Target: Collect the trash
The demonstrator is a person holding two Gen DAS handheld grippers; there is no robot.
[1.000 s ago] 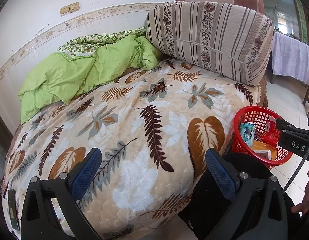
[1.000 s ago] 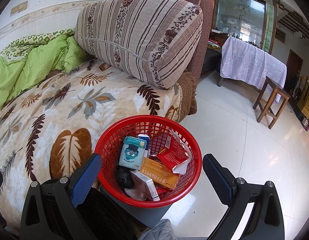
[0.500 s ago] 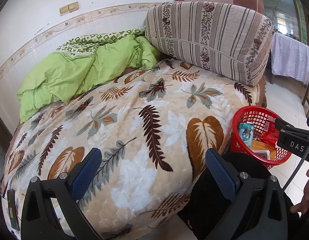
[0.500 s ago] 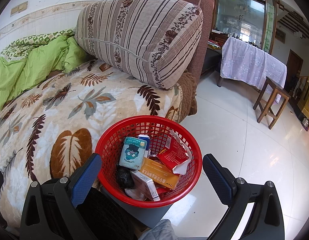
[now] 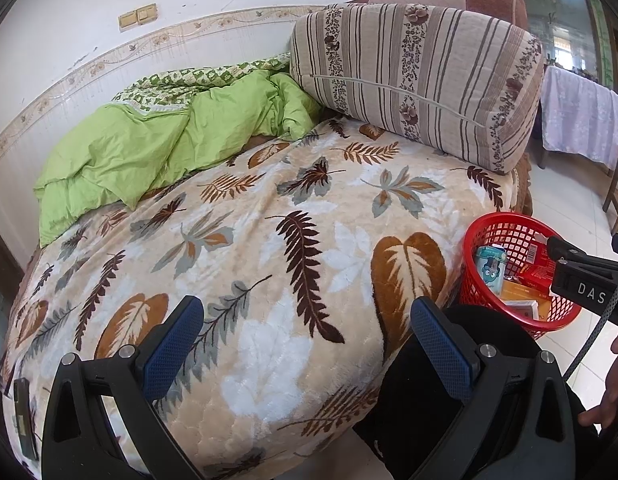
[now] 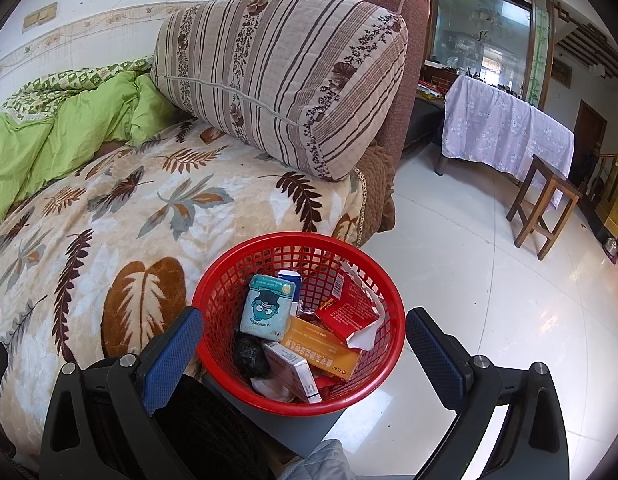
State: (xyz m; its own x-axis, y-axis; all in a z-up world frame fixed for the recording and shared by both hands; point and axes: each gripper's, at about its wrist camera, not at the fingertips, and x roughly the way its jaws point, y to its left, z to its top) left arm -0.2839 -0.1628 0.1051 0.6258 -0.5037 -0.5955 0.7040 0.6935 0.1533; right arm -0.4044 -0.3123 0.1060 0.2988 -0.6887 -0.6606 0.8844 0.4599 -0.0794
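Two grippers are hanging wide open and holding nothing. In the left wrist view, the left gripper is hovering at the lower middle of the frame over the leaf-patterned blanket. In the right wrist view, the right gripper is spreading its jaws either side of the red basket at lower centre. Inside it are lying a teal tissue pack, an orange box, a torn red box and a black wad. A striped cushion is leaning at upper centre.
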